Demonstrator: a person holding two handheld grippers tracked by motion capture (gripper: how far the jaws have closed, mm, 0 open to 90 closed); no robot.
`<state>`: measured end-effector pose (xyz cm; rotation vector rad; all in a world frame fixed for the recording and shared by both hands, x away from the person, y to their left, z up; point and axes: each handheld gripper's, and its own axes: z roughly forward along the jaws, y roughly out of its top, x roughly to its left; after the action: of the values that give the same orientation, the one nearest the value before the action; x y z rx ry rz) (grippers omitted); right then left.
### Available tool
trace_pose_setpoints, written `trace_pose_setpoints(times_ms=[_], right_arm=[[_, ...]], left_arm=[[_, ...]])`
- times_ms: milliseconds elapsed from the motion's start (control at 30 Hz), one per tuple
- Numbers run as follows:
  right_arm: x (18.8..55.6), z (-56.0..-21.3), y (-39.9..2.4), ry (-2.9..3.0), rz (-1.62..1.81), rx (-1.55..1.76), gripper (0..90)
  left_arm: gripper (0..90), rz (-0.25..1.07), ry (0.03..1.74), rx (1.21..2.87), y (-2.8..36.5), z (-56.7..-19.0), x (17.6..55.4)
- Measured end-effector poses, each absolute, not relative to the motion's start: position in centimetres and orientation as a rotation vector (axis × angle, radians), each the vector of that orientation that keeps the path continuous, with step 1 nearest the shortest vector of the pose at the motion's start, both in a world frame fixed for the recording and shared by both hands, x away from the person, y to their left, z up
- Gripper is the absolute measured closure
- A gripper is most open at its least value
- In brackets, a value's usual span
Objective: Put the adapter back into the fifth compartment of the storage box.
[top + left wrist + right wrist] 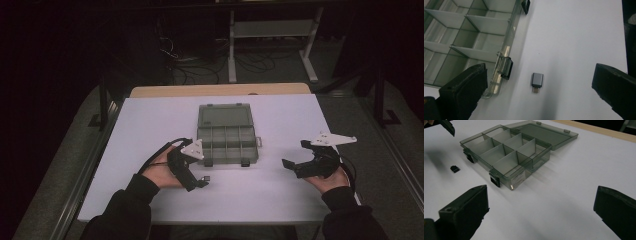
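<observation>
High view: a small grey metal USB adapter (204, 178) is seen lying flat on the white desk (280, 195), just beside the near edge of a translucent grey plastic compartment box (226, 144) whose lid is laid open and flat behind it. The left tool (196, 181) is held over the adapter with its jaws spread wide and nothing gripped; in the left gripper view the adapter (537, 81) is seen between those jaws, its plug end turned toward the camera, close to a black latch (507, 68) of the box. The right tool (295, 156) is held well apart to the right, jaws likewise spread and empty. A small label on the box wall (518, 179) is seen in the right gripper view, but its writing cannot be read.
</observation>
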<state>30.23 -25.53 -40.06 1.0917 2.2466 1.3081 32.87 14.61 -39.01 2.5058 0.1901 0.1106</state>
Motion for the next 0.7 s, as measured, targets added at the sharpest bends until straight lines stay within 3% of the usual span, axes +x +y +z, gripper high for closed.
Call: trace_pose_setpoints(times_ms=[700], right_arm=[[30.2, -40.1, -25.6, 2.248, 1.313, 1.09, 0.0]], left_arm=[[0.7, 0.1, 0.159, 2.562, 13.5, -40.8, 32.0]])
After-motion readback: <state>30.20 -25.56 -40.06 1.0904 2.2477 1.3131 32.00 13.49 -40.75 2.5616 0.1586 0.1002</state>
